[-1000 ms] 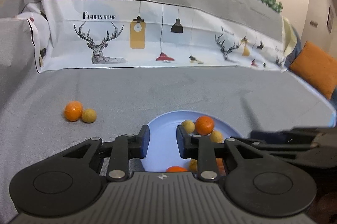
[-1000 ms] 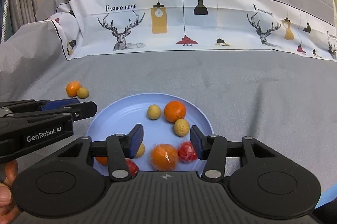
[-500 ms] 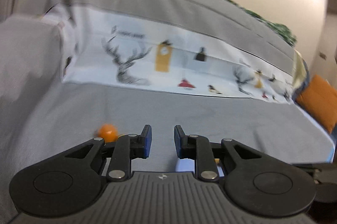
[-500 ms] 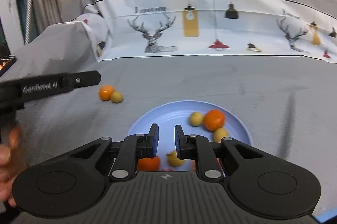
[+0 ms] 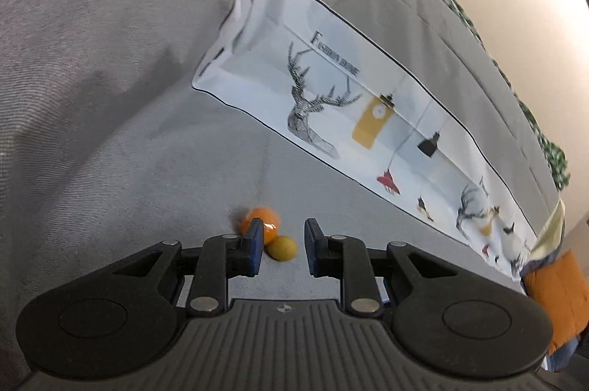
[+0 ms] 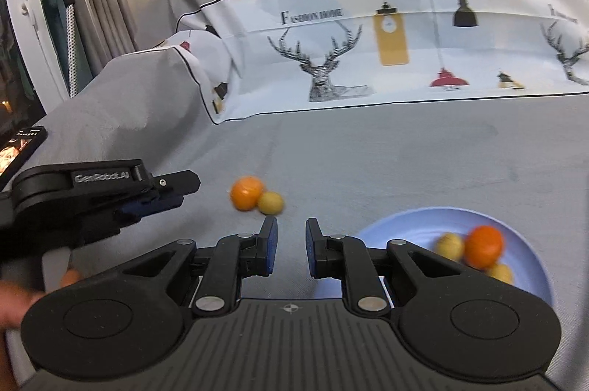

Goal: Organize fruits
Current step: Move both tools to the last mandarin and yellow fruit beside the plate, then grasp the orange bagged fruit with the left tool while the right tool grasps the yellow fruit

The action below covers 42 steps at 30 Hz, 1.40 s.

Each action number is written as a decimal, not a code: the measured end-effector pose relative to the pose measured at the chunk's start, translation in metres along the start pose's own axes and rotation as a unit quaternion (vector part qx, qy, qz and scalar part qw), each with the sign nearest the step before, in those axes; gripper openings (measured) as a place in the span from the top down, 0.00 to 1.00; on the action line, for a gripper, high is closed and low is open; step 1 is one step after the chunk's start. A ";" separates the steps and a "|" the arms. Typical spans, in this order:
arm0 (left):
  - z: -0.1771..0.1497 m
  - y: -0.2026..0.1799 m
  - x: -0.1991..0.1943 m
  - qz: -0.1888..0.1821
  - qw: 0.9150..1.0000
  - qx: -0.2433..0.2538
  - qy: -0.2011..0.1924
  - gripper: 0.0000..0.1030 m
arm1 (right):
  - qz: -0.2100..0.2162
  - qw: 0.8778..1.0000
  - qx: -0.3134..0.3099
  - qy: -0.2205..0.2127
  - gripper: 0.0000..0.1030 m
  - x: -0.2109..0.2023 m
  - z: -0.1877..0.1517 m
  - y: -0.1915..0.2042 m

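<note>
An orange (image 5: 262, 220) and a small yellow fruit (image 5: 282, 247) lie touching on the grey sofa cover; they also show in the right wrist view as the orange (image 6: 247, 193) and the yellow fruit (image 6: 270, 202). My left gripper (image 5: 283, 245) is open and empty, just short of the pair, the yellow fruit between its fingers' line. It shows from the side in the right wrist view (image 6: 176, 192). My right gripper (image 6: 291, 244) is slightly open and empty, just short of the pair. A blue plate (image 6: 405, 225) at the right holds an orange (image 6: 483, 245) and yellow fruits (image 6: 448, 245).
A printed white cloth with deer and lamps (image 6: 386, 52) hangs along the sofa back. A phone (image 6: 18, 148) lies on the left armrest. An orange cushion (image 5: 556, 295) sits at the far right. Curtains (image 6: 73, 4) hang at the left.
Both grippers swung left, away from the plate, toward the loose orange and yellow fruit. The left gripper tilted and came close to them. The right gripper's jaws narrowed, then opened a little.
</note>
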State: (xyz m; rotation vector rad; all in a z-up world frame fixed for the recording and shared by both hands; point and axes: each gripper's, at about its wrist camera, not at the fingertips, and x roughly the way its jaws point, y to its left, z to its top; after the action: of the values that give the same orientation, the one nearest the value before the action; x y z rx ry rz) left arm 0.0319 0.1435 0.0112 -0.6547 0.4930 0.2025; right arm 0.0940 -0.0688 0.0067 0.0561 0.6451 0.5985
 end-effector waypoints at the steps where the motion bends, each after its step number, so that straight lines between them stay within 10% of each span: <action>1: 0.000 0.002 0.000 0.003 1.000 -0.004 -0.002 0.76 | -0.001 1.000 0.000 0.000 0.83 0.005 0.001 0.002; 21: 0.008 0.017 0.029 0.033 0.999 -0.035 -0.011 0.75 | -0.010 0.998 0.008 0.055 0.61 0.127 0.012 0.016; 42: -0.001 -0.006 0.100 0.032 0.995 0.072 0.064 0.55 | -0.115 0.989 0.073 0.051 0.73 0.097 0.031 -0.017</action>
State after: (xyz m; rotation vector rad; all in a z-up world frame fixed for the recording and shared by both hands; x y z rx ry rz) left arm 0.1197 0.1408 -0.0363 -0.5130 0.6458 0.1834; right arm 0.1823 -0.0268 -0.0252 0.0877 0.7813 0.3328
